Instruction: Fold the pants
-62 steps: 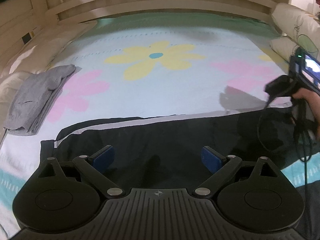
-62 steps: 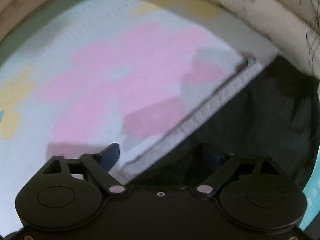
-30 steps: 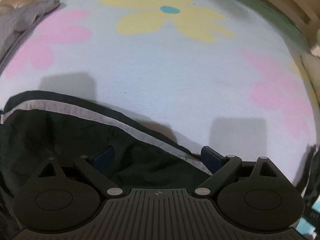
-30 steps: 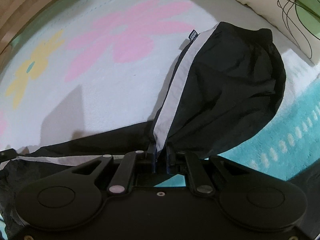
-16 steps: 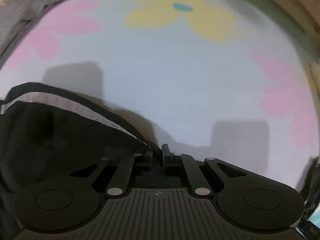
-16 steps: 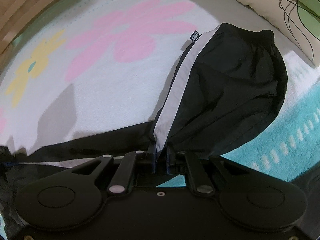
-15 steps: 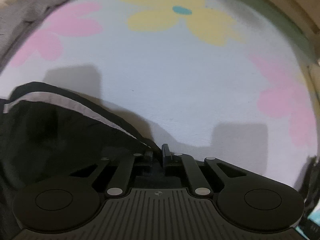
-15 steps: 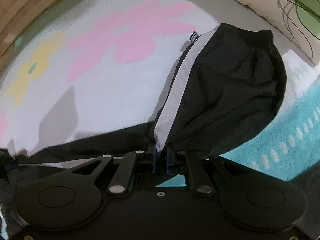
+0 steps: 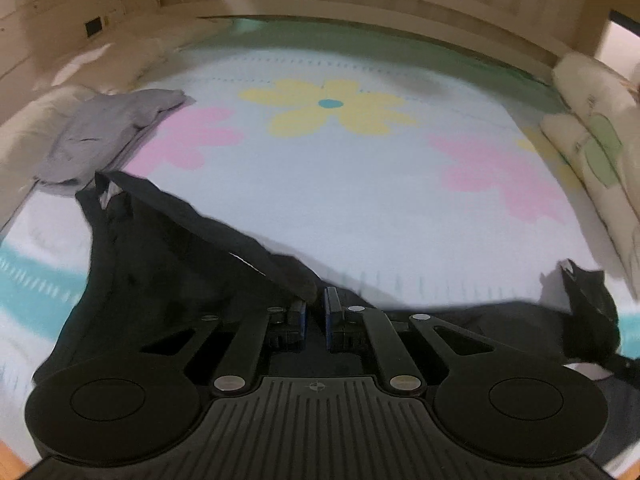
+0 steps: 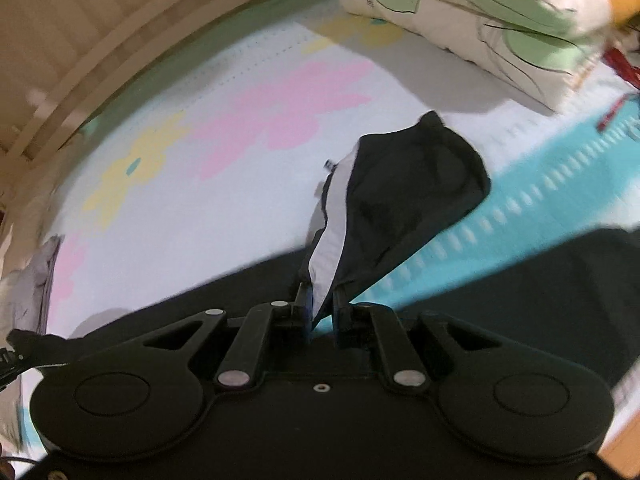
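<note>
The black pants (image 9: 160, 240) with a pale grey side stripe lie across a flowered bed cover. My left gripper (image 9: 316, 312) is shut on the pants' upper edge and holds it lifted off the bed. My right gripper (image 10: 322, 312) is shut on the same edge of the pants (image 10: 400, 200) further along, with the grey stripe (image 10: 332, 232) running up from between its fingers. The cloth hangs and drapes from both grips. The pants' far right end (image 9: 588, 312) shows at the edge of the left wrist view.
A folded grey garment (image 9: 104, 136) lies at the left of the bed. Cream pillows with green prints (image 10: 480, 20) sit along the right side. A slatted wooden headboard (image 9: 320, 4) stands behind. A teal patterned band (image 10: 540, 184) crosses the cover near me.
Both grippers have risen and pulled back with the pants' edge held, lifting the cloth off the bed. The left gripper closed on the edge about a second ago.
</note>
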### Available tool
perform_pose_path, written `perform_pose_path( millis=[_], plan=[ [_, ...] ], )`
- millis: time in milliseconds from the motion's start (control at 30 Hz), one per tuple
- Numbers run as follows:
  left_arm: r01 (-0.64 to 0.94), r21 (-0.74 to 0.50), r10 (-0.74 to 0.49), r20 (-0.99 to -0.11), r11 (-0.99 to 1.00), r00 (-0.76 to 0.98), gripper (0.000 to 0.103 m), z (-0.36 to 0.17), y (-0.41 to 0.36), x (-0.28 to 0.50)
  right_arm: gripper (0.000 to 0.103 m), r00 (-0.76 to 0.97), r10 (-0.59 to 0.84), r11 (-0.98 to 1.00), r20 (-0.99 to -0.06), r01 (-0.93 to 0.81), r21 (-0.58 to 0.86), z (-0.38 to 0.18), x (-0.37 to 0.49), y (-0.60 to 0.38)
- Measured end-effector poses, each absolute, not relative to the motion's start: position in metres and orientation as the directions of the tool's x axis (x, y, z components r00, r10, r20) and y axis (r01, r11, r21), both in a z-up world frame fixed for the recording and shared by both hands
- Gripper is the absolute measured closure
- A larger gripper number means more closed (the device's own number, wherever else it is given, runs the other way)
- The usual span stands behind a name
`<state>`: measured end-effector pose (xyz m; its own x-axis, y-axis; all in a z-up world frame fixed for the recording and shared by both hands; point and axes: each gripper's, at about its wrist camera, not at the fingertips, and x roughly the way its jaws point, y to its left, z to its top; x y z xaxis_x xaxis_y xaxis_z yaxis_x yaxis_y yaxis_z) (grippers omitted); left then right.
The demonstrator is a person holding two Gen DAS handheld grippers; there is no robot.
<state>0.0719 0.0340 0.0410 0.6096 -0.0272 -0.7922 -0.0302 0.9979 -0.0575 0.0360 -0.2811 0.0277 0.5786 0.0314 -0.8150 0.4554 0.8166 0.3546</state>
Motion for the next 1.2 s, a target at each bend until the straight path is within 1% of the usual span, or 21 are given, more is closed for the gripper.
perform_pose_path(
  millis=[33,133,233,367,467,567,600,633,700,767,800,867,933,967,1000,1033,1100,1200],
  plan=[
    [-0.028,-0.053,-0.025,-0.792,0.998,0.61,0.095,0.044,0.033,0.067,0.088,0.578,0.035,0.814,-0.815,0.456,0.358,0.026,0.023,-0.28],
    [-0.035,-0.057,-0.025,-0.806,0.998,0.591,0.095,0.029,0.036,0.052,0.088,0.561,0.041,0.815,-0.827,0.46,0.353,0.019,0.001,-0.276],
    [-0.046,-0.068,-0.032,-0.837,0.997,0.546,0.095,0.014,0.041,0.035,0.088,0.54,0.04,0.817,-0.841,0.467,0.339,0.008,-0.017,-0.274],
    [-0.053,-0.072,-0.039,-0.886,0.996,0.462,0.095,-0.012,0.043,0.021,0.088,0.498,0.05,0.813,-0.866,0.483,0.325,-0.008,-0.028,-0.274],
    [-0.045,-0.048,-0.026,-0.915,0.998,0.403,0.092,-0.035,0.043,0.019,0.088,0.466,0.043,0.821,-0.884,0.488,0.297,-0.02,-0.03,-0.275],
    [-0.021,-0.039,-0.028,-0.922,0.999,0.385,0.091,-0.045,0.042,0.019,0.087,0.428,0.045,0.827,-0.902,0.491,0.274,-0.03,-0.029,-0.275],
    [-0.006,-0.033,-0.028,-0.919,0.999,0.393,0.087,-0.043,0.04,0.019,0.087,0.416,0.045,0.83,-0.908,0.491,0.266,-0.032,-0.028,-0.275],
    [0.007,-0.022,-0.023,-0.923,1.0,0.385,0.081,-0.042,0.038,0.019,0.086,0.404,0.046,0.832,-0.914,0.49,0.259,-0.035,-0.027,-0.275],
    [0.033,-0.011,-0.023,-0.928,0.999,0.372,0.078,-0.036,0.035,0.018,0.086,0.388,0.048,0.836,-0.92,0.489,0.25,-0.041,-0.027,-0.278],
    [0.04,-0.012,-0.026,-0.929,0.999,0.37,0.077,-0.029,0.038,0.012,0.083,0.386,0.045,0.842,-0.921,0.482,0.243,-0.042,-0.026,-0.278],
    [0.042,-0.017,-0.031,-0.929,0.999,0.369,0.077,-0.024,0.039,0.01,0.081,0.384,0.046,0.845,-0.922,0.477,0.241,-0.042,-0.026,-0.277],
    [0.065,-0.043,-0.064,-0.927,0.997,0.368,0.077,-0.013,0.041,0.003,0.069,0.382,0.048,0.848,-0.923,0.473,0.24,-0.044,-0.024,-0.278],
    [0.108,-0.073,-0.109,-0.917,0.992,0.384,0.077,0.002,0.038,-0.004,0.04,0.39,0.079,0.848,-0.918,0.457,0.267,-0.045,-0.025,-0.276],
    [0.13,-0.073,-0.12,-0.907,0.989,0.404,0.077,0.009,0.033,-0.01,0.03,0.39,0.1,0.851,-0.915,0.443,0.282,-0.045,-0.023,-0.274],
    [0.151,-0.066,-0.125,-0.894,0.986,0.43,0.076,0.012,0.025,-0.019,0.01,0.381,0.116,0.858,-0.917,0.427,0.286,-0.047,-0.022,-0.271],
    [0.169,-0.057,-0.13,-0.879,0.984,0.458,0.073,0.018,0.018,-0.018,0.005,0.355,0.122,0.866,-0.927,0.418,0.274,-0.05,-0.02,-0.267],
    [0.198,-0.045,-0.14,-0.855,0.979,0.499,0.07,0.024,0.005,-0.012,0.002,0.328,0.118,0.872,-0.937,0.417,0.256,-0.056,-0.022,-0.259],
    [0.222,-0.04,-0.153,-0.841,0.974,0.519,0.069,0.017,-0.012,0.015,0.0,0.322,0.106,0.881,-0.941,0.408,0.239,-0.058,-0.022,-0.254]
  ],
)
